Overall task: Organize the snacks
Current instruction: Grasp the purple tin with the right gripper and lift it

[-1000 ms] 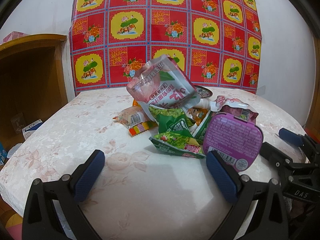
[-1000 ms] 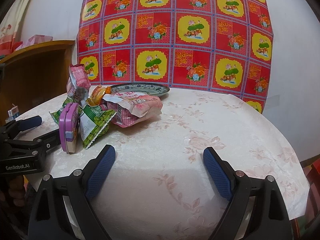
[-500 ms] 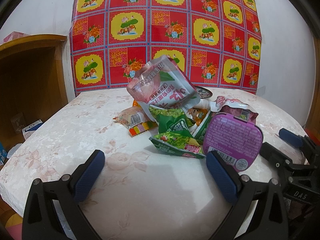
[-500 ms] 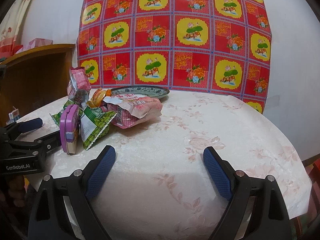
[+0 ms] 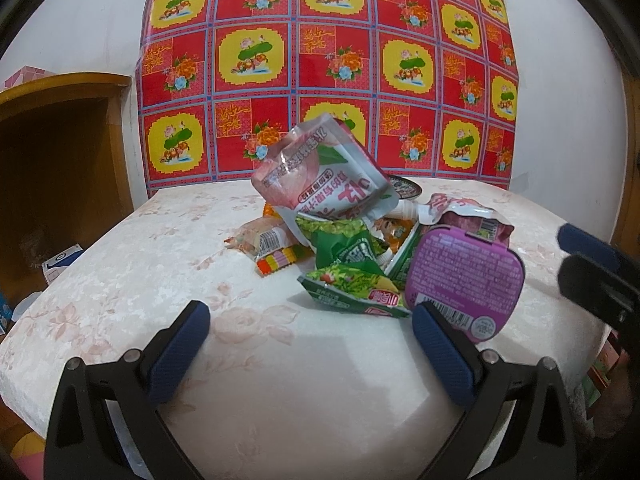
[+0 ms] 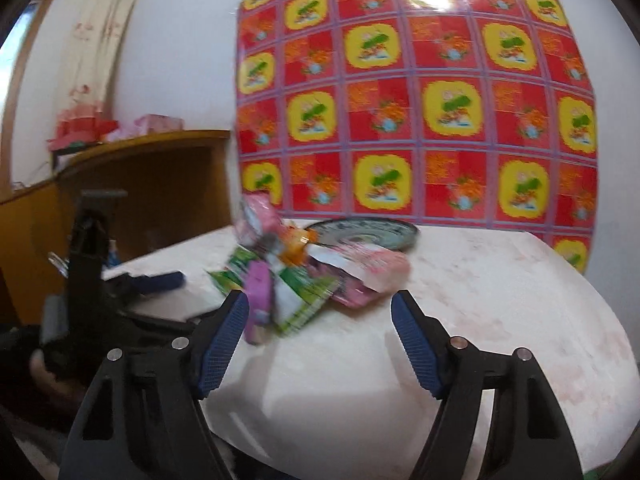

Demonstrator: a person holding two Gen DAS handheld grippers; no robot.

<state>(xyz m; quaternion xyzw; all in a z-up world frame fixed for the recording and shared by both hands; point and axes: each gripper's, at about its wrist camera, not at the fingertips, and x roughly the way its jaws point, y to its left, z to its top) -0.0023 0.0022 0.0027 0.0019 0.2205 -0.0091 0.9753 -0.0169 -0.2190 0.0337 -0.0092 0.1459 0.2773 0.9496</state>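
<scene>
Snack heap (image 5: 352,248): we find every packet in one jumble toward the far edge of the surface (image 5: 200,248); nothing is sorted yet.
Purple tin (image 5: 464,276): propped on edge at the heap's near side.
Plate (image 6: 362,234): we see it bare behind the heap, against the far edge.
Left gripper (image 5: 308,344): wide open, empty, above the near edge.
Right gripper (image 6: 320,332): its jaws have just been closing, yet we see it well open and empty, short of the heap.
Progress: we judge the whole task left.
</scene>
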